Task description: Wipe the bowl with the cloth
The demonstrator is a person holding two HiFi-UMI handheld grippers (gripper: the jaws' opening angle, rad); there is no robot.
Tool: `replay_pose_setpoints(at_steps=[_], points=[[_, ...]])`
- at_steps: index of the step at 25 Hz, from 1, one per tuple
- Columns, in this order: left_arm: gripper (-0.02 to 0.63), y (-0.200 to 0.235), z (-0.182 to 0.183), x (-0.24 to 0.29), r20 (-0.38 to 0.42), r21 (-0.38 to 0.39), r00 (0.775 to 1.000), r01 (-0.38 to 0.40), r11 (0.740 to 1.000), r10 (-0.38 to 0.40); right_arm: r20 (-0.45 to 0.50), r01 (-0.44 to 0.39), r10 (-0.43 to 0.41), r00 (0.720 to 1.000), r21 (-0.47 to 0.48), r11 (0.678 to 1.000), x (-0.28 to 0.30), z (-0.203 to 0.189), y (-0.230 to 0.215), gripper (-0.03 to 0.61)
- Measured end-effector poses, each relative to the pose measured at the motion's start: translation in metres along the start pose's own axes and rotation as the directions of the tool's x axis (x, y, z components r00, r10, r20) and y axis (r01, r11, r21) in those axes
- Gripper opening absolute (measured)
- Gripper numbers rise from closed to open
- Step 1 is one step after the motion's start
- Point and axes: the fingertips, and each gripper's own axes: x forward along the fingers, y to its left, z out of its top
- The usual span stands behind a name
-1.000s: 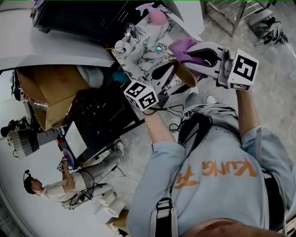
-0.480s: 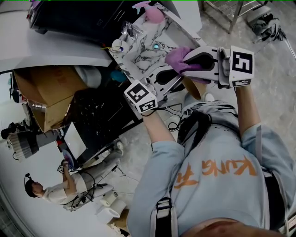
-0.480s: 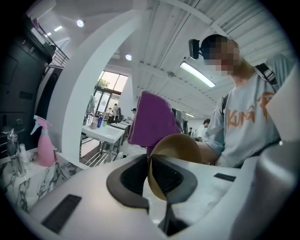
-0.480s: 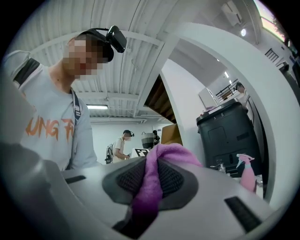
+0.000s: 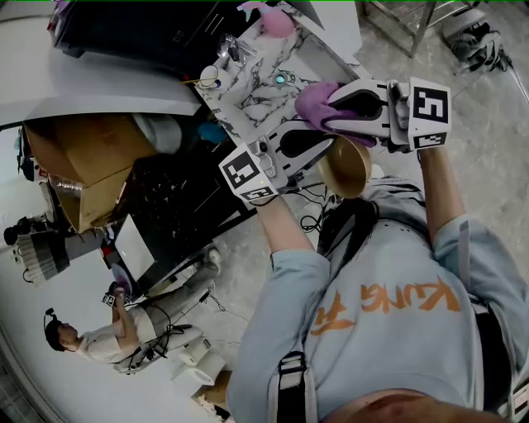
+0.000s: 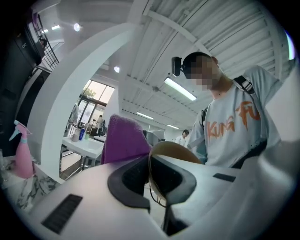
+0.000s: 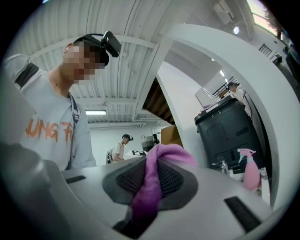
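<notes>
In the head view my left gripper (image 5: 321, 151) is shut on the rim of a tan bowl (image 5: 348, 166), held in the air on its side over the table's near edge. In the left gripper view the bowl's rim (image 6: 171, 149) sits pinched between the dark pads. My right gripper (image 5: 332, 108) is shut on a purple cloth (image 5: 312, 102), just above the bowl. The cloth (image 7: 155, 174) runs down between the right gripper's pads and bulges over their tips. The cloth (image 6: 121, 139) also rises just behind the bowl in the left gripper view.
A marble-topped table (image 5: 258, 92) lies beyond both grippers, with a pink spray bottle (image 5: 277, 21) and small items at its far end. A black bin (image 7: 228, 132) stands beside it. Cardboard boxes (image 5: 87, 165) sit at left, and another person (image 5: 99, 339) is at the lower left.
The bowl has come lower and turned, so more of it shows under the right gripper. The right gripper and cloth have shifted slightly left, staying above the bowl.
</notes>
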Motion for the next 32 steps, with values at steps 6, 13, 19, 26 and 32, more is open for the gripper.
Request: replay_pose_setpoints(at_steps=[6,13,19,26,32], points=[[0.034,-0.005,0.021,-0.001,0.152,-0.002,0.987,0.052,0.999,-0.051,0.137,-0.029,0.019,0.99,0.069,0.997,-0.009,0.008,-0.005,0.08],[0.034,0.012,0.065,-0.022,0.46,-0.025,0.888,0.014,1.0,-0.001,0.047,0.013,-0.016,0.999,0.066,0.998,0.001,-0.02,-0.009,0.08],[0.034,0.046,0.078,-0.039,0.583,-0.153,0.792,-0.112,0.982,0.181,0.059,-0.001,-0.004,0.998,0.084,0.996,0.0,-0.02,-0.006,0.08],[0.034,0.075,0.068,-0.051,0.592,-0.289,0.717,-0.236,0.928,0.367,0.029,-0.016,0.013,0.999,0.095,0.995,0.004,-0.028,0.0,0.08],[0.034,0.09,0.059,-0.063,0.585,-0.374,0.669,-0.28,0.884,0.459,0.023,-0.097,0.096,0.995,0.075,0.992,0.008,-0.028,0.021,0.08]])
